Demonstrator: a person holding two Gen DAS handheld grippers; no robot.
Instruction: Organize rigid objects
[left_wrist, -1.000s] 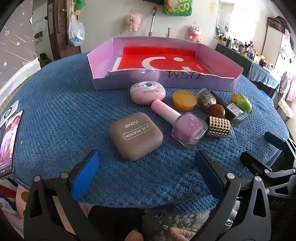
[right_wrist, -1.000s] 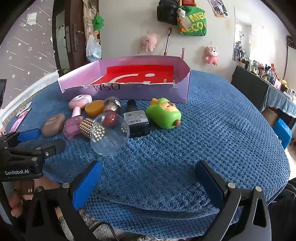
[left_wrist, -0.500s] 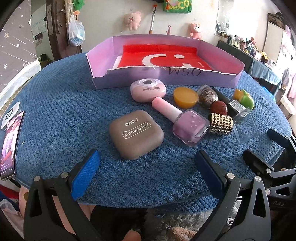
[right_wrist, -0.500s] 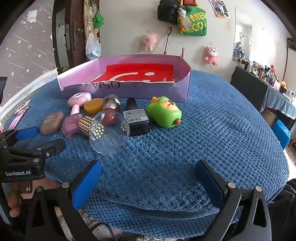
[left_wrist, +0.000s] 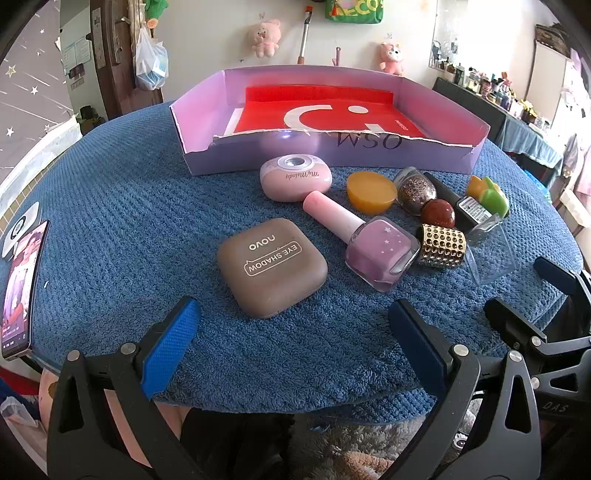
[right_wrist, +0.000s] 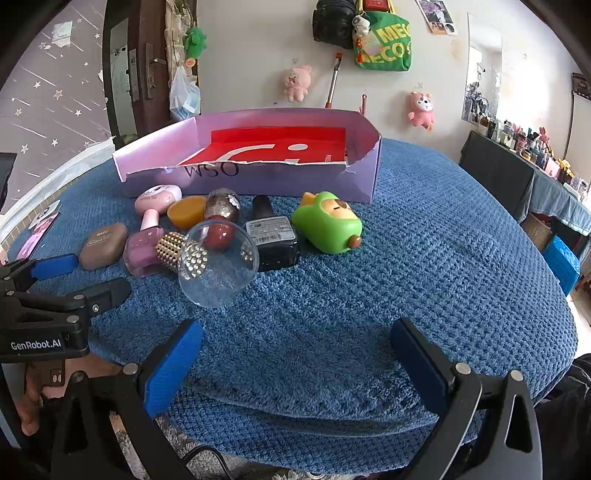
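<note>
Compact straight ahead of the parted left fingers

Fingers of the left gripper (left_wrist: 291, 343) stand spread wide and hold nothing; the same goes for the right gripper (right_wrist: 295, 362). The brown compact (left_wrist: 272, 266) lies flat on the tabletop (left_wrist: 110, 221) just beyond the left fingers and between their lines, so the left hand is clearly the nearer one. It is roughly square, with no long axis to speak of, turned a little cornerwise to the fingers. Its lid reads "novo" and "EYE SHADOW", upside down from this side. Just to its right the pink nail polish bottle (left_wrist: 369, 240) lies on its side, its cap pointing away and to the left, toward the pink case (left_wrist: 295, 178) marked "My Melody". Beyond them sits the lilac box (left_wrist: 332, 110), empty of objects, with "WSO" on its near wall. A clear cup (right_wrist: 218, 263) lies tipped ahead-left of the right fingers. The other gripper's body reads "GenRobot.AI"
</note>
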